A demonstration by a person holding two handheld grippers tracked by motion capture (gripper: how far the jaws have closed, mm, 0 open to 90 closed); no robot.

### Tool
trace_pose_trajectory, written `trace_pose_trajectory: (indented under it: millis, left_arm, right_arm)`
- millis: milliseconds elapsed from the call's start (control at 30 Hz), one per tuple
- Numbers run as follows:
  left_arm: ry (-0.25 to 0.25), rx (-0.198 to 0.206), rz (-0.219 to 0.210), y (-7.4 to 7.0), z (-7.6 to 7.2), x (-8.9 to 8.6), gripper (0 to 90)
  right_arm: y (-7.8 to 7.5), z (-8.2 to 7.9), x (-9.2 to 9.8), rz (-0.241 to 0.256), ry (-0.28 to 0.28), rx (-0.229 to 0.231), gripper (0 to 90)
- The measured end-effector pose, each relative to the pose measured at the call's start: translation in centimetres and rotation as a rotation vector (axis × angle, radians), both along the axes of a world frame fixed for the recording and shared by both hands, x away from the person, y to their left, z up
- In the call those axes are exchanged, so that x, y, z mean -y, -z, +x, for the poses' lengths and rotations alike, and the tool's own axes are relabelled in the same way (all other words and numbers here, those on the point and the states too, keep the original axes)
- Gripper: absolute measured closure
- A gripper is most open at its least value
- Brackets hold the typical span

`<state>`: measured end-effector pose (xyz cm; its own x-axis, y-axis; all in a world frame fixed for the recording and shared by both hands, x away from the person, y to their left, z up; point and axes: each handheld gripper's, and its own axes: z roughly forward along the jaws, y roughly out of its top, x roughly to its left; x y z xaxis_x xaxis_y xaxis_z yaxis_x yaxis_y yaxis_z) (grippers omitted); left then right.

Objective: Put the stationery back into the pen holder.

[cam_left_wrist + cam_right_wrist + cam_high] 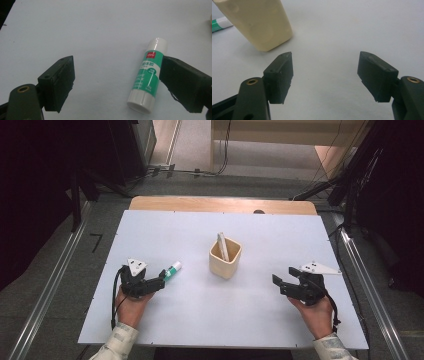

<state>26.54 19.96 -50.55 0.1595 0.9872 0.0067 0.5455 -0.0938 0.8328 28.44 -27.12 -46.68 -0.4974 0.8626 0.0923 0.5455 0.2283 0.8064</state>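
A green and white glue stick lies flat on the white table, left of a cream square cup that holds a pale flat stick. My left gripper is open just short of the glue stick. In the left gripper view the glue stick lies between the jaws, close against the right one, and my left gripper is not closed on it. My right gripper stands open at the right of the table, nothing between its jaws. The cup is ahead of it to the left.
The wooden table edge runs along the back. Metal rails flank the table on both sides. Cables lie on the floor beyond. Bare white surface spans the front middle between my hands.
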Motion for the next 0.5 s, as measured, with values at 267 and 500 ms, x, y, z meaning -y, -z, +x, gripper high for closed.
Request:
trace_pose_trajectory:
  millis: [267, 500]
  left_arm:
    - [0.010, -0.010, 0.009, 0.18, 0.30, 0.22, 14.2]
    - [0.022, -0.020, 0.006, 0.36, 0.57, 0.36, 14.2]
  right_arm:
    - [0.15, -0.11, 0.42, -0.007, 0.010, -0.002, 27.2]
    - [0.25, -0.06, 0.89, -0.007, 0.022, -0.007, 27.1]
